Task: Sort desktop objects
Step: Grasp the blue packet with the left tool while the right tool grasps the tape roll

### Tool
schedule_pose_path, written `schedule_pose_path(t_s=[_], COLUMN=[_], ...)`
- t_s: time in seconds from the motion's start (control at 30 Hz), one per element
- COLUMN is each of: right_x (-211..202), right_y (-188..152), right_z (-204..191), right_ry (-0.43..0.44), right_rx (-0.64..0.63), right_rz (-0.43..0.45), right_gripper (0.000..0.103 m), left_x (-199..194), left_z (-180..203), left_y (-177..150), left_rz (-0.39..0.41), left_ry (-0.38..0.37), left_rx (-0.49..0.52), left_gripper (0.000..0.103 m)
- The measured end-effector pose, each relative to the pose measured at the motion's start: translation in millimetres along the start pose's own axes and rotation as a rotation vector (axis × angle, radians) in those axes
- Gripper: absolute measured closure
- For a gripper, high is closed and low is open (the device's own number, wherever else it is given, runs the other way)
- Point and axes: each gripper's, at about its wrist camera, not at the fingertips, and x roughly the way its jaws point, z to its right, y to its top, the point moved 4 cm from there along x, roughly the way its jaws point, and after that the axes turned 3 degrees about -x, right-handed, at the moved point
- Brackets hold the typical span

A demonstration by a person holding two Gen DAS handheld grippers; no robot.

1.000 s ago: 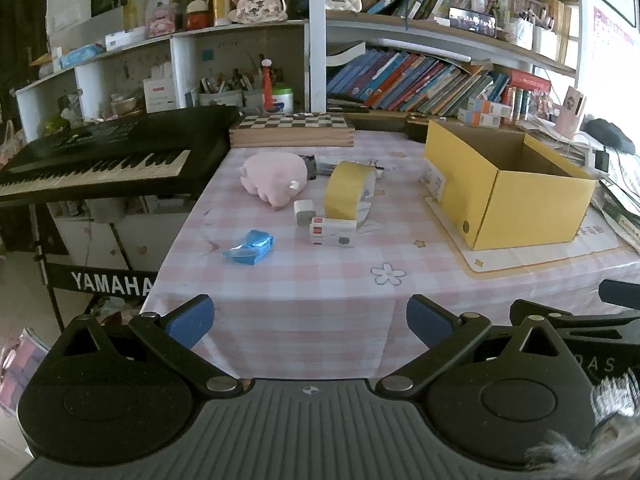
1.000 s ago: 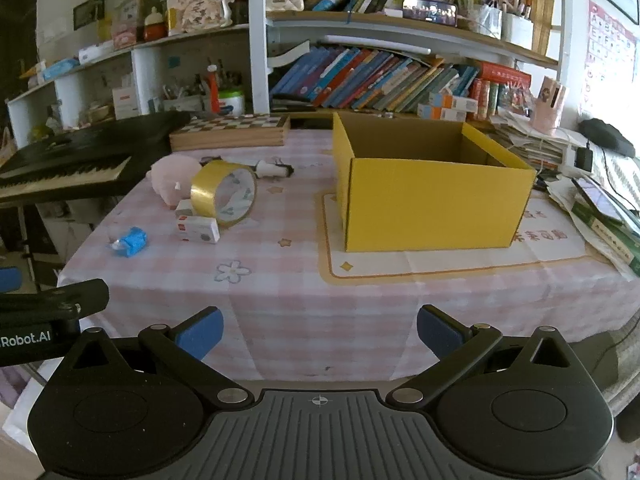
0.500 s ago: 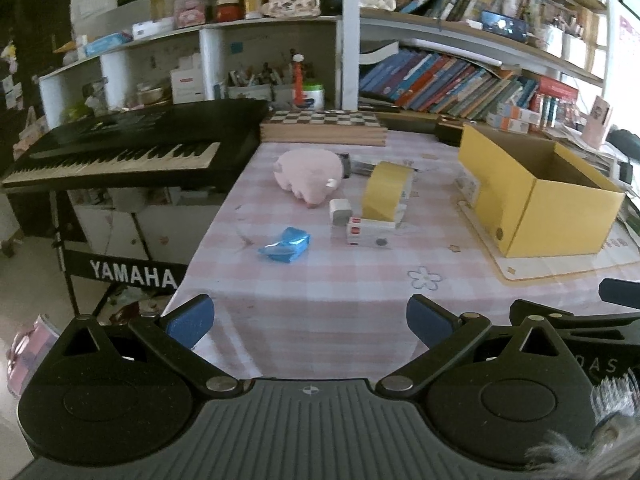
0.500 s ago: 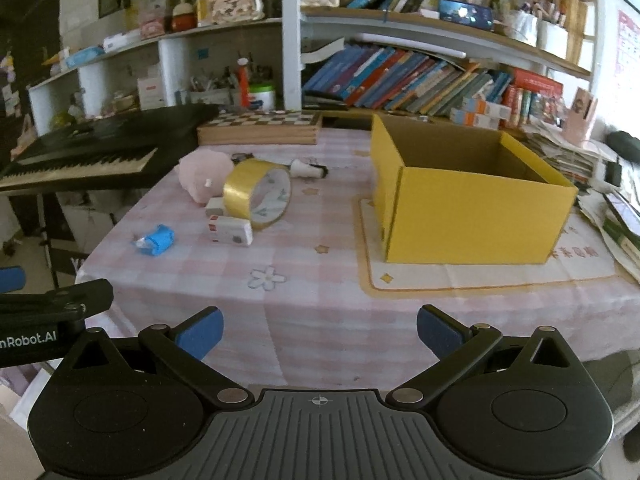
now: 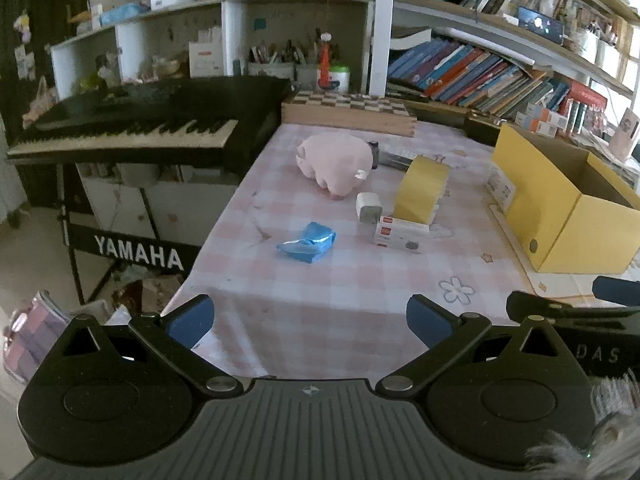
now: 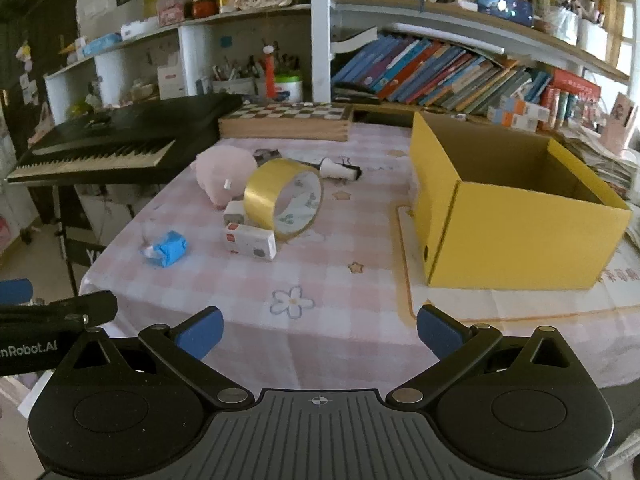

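Left hand-held gripper (image 5: 308, 318): you hold it with its blue-tipped fingers spread wide and nothing between them, hovering at the near edge of the worktop (image 5: 340, 280).
Right hand-held gripper (image 6: 318, 330): yours is spread just as wide, holding nothing, also at the near edge, facing the yellow box (image 6: 516, 216).
Worktop: it wears a pink checked cloth with flower and star prints.
Blue packet (image 5: 308, 242): it lies crumpled on the cloth, nearest your left gripper and apart from the other items.
White carton (image 5: 400, 234): it lies flat with red marks on its side, just in front of the tape roll (image 5: 422, 190).
Tape roll: it stands on its edge, gold-yellow, leaning toward the carton; you cannot tell whether they touch.
White adapter (image 5: 369, 207): it sits just left of the tape roll, close to the pink plush toy (image 5: 334, 164).
Pink plush toy: it rests farther back on the cloth, left of the tape roll.
Small brush (image 6: 340, 170): it lies behind the tape roll, white with a dark end.
Yellow box: it stands open-topped on a paper mat at your right, and you see nothing inside it.
Keyboard (image 5: 132, 136): it stands on a stand to the left of the worktop.
Chessboard case (image 6: 286, 120): it lies at the far edge.
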Motion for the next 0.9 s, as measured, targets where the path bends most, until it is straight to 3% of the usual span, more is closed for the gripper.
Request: schedule_pose_path(t_s=[0.37, 0.5, 0.67, 0.9], right_x=[47.2, 66.3, 87.5, 122.8], right_y=[32.8, 45.0, 59.5, 78.8], right_z=[6.9, 10.5, 10.3, 10.6], right_ry=[0.058, 0.086, 0.125, 0.180], right_rx=[-0.005, 0.003, 0.003, 0.007], right_rz=[-0.008, -0.014, -0.018, -0.050], right_gripper=[0.000, 0.000, 0.000, 0.000], left_x=[43.6, 59.5, 80.6, 116.8], left_z=[-2.4, -1.1, 2.8, 7.6], left_y=[22.0, 29.1, 35.8, 44.7], left_rz=[-0.027, -0.042, -0.062, -0.096], left_ry=[0.061, 0.067, 0.069, 0.068], left_rx=[-0.014, -0.011, 0.016, 0.060], left_gripper=[0.000, 0.004, 0.020, 0.027])
